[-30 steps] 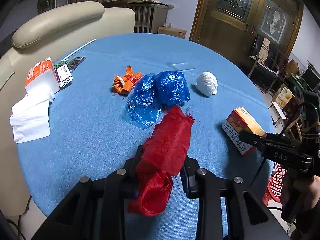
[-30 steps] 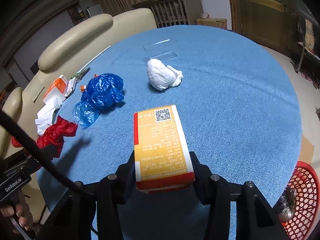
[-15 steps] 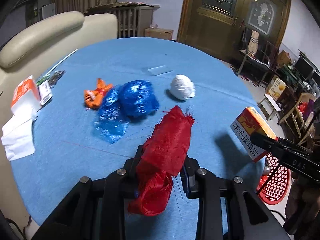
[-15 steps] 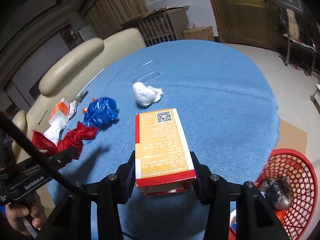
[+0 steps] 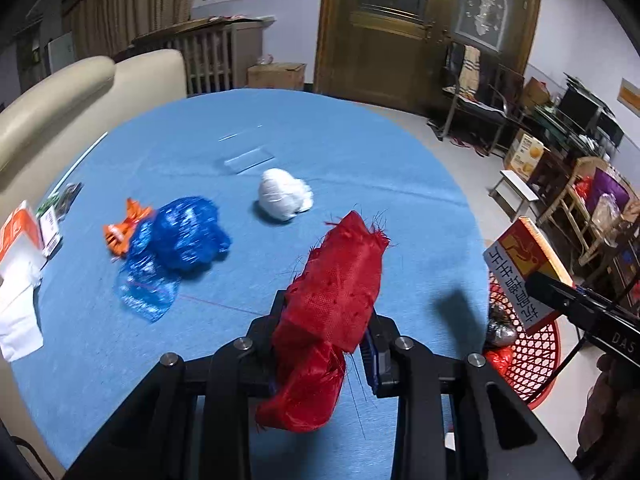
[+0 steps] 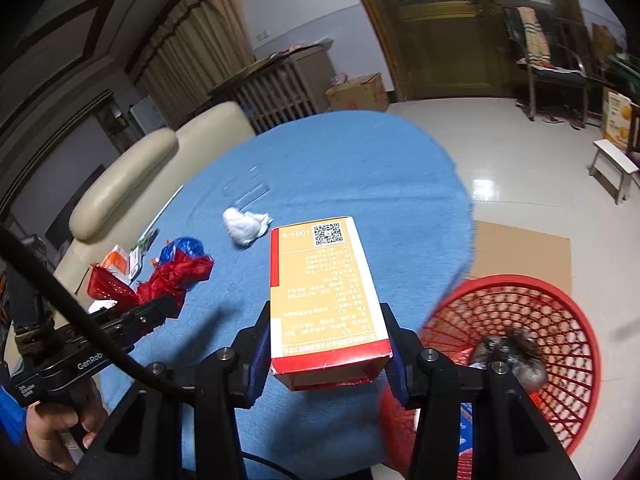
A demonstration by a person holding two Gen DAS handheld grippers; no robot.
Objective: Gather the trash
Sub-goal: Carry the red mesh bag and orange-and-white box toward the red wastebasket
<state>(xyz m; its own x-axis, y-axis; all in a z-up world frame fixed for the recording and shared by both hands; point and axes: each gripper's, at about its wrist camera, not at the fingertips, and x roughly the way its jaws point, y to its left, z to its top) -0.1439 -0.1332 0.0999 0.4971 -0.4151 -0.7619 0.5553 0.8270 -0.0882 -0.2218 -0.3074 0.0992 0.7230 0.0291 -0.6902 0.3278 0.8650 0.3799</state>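
Note:
My left gripper [image 5: 326, 334] is shut on a crumpled red mesh bag [image 5: 332, 304], held above the near part of the blue round table [image 5: 360, 152]. The right gripper [image 6: 326, 346] is shut on an orange and red carton [image 6: 324, 280], carried over the table's right edge beside a red mesh basket [image 6: 516, 344] on the floor. In the left wrist view the carton [image 5: 520, 268] and the basket [image 5: 528, 356] show at the right. On the table lie a blue plastic bag [image 5: 176, 244], an orange wrapper [image 5: 124, 232] and a white paper wad [image 5: 284, 196].
A cream sofa [image 5: 60, 108] curves round the table's left side. White tissues [image 5: 16, 300] and small packets [image 5: 52, 220] sit at the left edge. A clear plastic sheet [image 5: 248, 158] lies further back. Dark and red trash [image 6: 508, 352] lies in the basket. Cardboard [image 6: 520, 252] covers the floor behind it.
Both grippers have swung rightward and risen a little with their loads. The red basket has come into view in both wrist views, and the table items have slid leftward.

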